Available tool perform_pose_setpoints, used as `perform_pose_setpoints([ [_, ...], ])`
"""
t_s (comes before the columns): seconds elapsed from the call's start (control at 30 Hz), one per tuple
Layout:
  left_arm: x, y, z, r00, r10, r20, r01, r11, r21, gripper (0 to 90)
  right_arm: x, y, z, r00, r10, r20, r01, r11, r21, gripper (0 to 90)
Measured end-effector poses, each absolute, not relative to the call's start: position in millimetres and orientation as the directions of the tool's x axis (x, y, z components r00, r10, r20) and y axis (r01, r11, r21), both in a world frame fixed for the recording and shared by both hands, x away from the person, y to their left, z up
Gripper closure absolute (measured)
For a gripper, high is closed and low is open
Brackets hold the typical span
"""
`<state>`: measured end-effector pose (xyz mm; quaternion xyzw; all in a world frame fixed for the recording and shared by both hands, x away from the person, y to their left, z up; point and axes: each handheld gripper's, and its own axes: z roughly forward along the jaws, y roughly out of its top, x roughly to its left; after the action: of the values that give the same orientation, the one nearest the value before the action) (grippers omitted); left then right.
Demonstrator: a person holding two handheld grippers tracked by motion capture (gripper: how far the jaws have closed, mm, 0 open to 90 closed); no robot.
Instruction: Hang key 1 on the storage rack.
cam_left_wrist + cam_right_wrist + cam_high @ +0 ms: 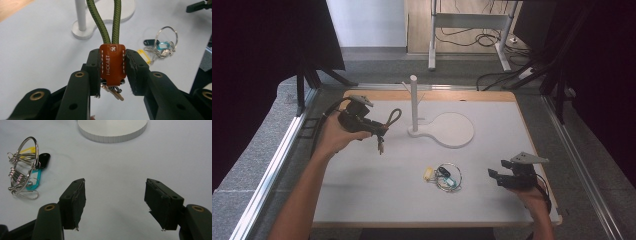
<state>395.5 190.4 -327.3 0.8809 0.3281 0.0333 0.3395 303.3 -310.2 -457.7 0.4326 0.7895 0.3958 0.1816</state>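
My left gripper (112, 67) is shut on a brown leather tab (112, 65) that joins a green rope loop (105, 22); a key (113, 92) hangs under the tab. From above, the left gripper (379, 130) is held over the table's left half, with the rope loop (393, 118) pointing toward a white stand (414, 102) with an upright post. My right gripper (498, 176) rests open near the table's front right; its jaws (115, 202) stand wide with nothing between them. A bunch of key rings with coloured tags (444, 176) lies on the table between the two grippers.
The white stand's round base plate (454, 130) sits at the table's centre back. The white tabletop (362, 185) has a wooden edge. Metal rails (272, 170) run along both sides, and desk legs and cables (492, 35) lie beyond.
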Motion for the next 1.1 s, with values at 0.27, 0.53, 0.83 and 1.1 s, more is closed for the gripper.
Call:
perform_pose_setpoints([
  [0.27, 406, 185, -319, 0.782, 0.603, -0.16, 0.557, -0.56, 0.613, 67.0, 304, -309, -458, -0.566, 0.823, 0.051, 0.538, 0.322, 0.779, 33.3],
  [0.53, 414, 182, -311, 0.778, 0.608, -0.158, 0.563, -0.563, 0.605, 67.0, 303, -309, -458, -0.567, 0.822, 0.052, 0.539, 0.323, 0.778, 33.3],
  [0.83, 424, 183, -306, 0.775, 0.612, -0.158, 0.568, -0.563, 0.6, 67.0, 305, -309, -460, -0.567, 0.822, 0.05, 0.546, 0.33, 0.77, 33.3],
  [1.1, 431, 185, -304, 0.763, 0.624, -0.166, 0.58, -0.548, 0.603, 67.0, 305, -307, -461, -0.572, 0.819, 0.046, 0.546, 0.339, 0.766, 33.2],
])
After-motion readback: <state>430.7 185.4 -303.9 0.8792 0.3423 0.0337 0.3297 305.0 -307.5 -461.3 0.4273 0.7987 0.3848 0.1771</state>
